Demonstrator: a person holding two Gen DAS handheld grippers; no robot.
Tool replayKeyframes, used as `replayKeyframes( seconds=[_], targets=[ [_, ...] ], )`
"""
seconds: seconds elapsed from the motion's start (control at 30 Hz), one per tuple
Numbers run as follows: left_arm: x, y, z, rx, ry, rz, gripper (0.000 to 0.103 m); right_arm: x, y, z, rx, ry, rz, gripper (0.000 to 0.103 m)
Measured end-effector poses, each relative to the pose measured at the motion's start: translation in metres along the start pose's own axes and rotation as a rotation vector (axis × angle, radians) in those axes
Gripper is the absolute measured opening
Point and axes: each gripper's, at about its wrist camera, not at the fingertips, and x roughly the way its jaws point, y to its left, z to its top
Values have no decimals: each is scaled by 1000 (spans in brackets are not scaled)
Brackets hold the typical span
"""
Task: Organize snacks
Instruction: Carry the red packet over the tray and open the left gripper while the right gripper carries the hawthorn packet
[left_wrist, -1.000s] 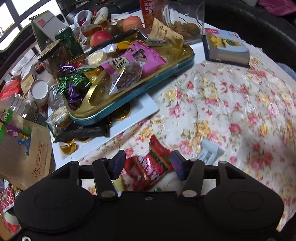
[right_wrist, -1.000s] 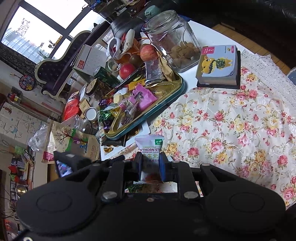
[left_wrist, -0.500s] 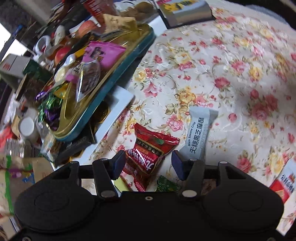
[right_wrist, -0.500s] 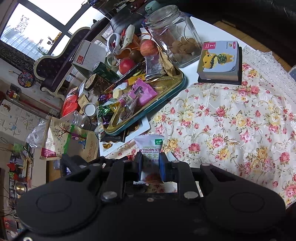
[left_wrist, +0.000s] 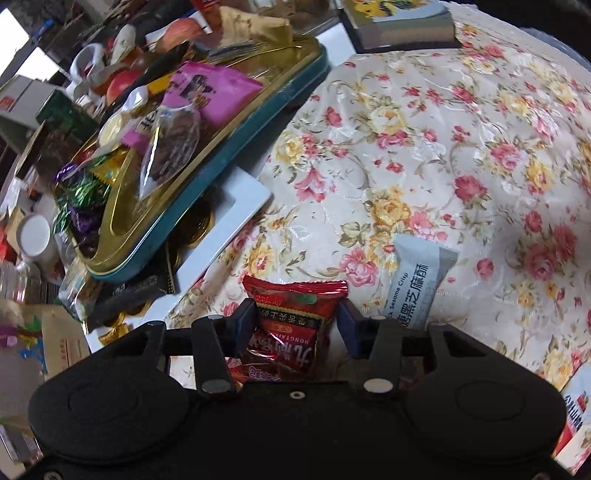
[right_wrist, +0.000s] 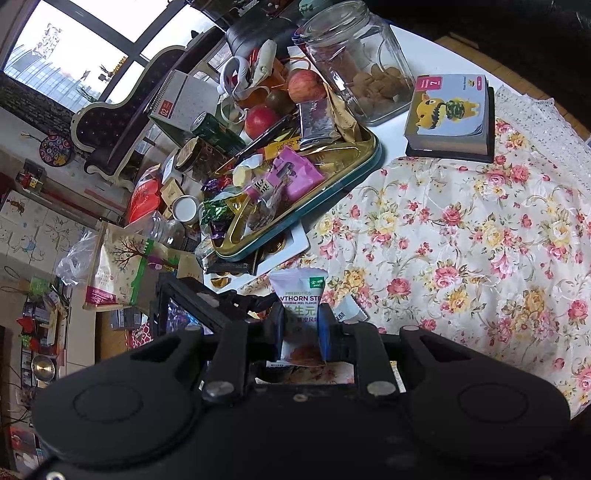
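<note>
In the left wrist view my left gripper (left_wrist: 296, 325) is open, its fingers straddling a red snack packet (left_wrist: 291, 317) that lies on the floral cloth (left_wrist: 424, 147). A grey sesame crisp packet (left_wrist: 417, 284) lies just to its right. In the right wrist view my right gripper (right_wrist: 298, 328) is shut on a white hawthorn strip packet (right_wrist: 300, 295), held above the cloth (right_wrist: 461, 221). The gold tray with a teal rim (left_wrist: 207, 177) holds several snacks at the upper left; it also shows in the right wrist view (right_wrist: 332, 184).
A glass cookie jar (right_wrist: 354, 59), apples (right_wrist: 304, 83) and a boxed book (right_wrist: 450, 110) stand behind the tray. A white board (left_wrist: 236, 206) lies under the tray. Bags and jars crowd the table's left side (right_wrist: 122, 266). My left gripper's body (right_wrist: 192, 310) sits left of the right one.
My left gripper has moved down and forward over the red packet, which now lies between its fingers. The right gripper has kept hold of the white packet and barely moved.
</note>
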Motion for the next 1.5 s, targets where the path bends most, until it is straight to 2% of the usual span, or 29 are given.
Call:
replayKeyframes(
  seconds=[0.17, 0.4, 0.63, 0.87, 1.0, 1.13, 1.37, 1.5],
  targets=[
    [-8, 18, 8, -175, 61, -22, 50, -5, 0, 2, -5, -25, -5, 21],
    [-69, 45, 10, -427, 25, 27, 48, -14, 0, 2, -16, -59, -13, 21],
    [-139, 59, -11, -661, -13, 76, 46, -14, 7, -1, -37, -84, -34, 21],
    [-181, 74, -72, -862, -2, 136, 46, 3, 28, -15, -90, -63, -34, 21],
    [-191, 96, -118, -1006, 23, 176, 46, 9, 52, -31, -168, -47, 19, 21],
    [-198, 115, -158, -1104, 43, 229, 46, 19, 81, -50, -261, -22, 95, 21],
    [-198, 140, -215, -1213, 108, 300, 46, 44, 130, -87, -406, 39, 194, 21],
    [-194, 147, -235, -1219, 151, 317, 46, 58, 146, -107, -455, 82, 222, 21]
  ],
)
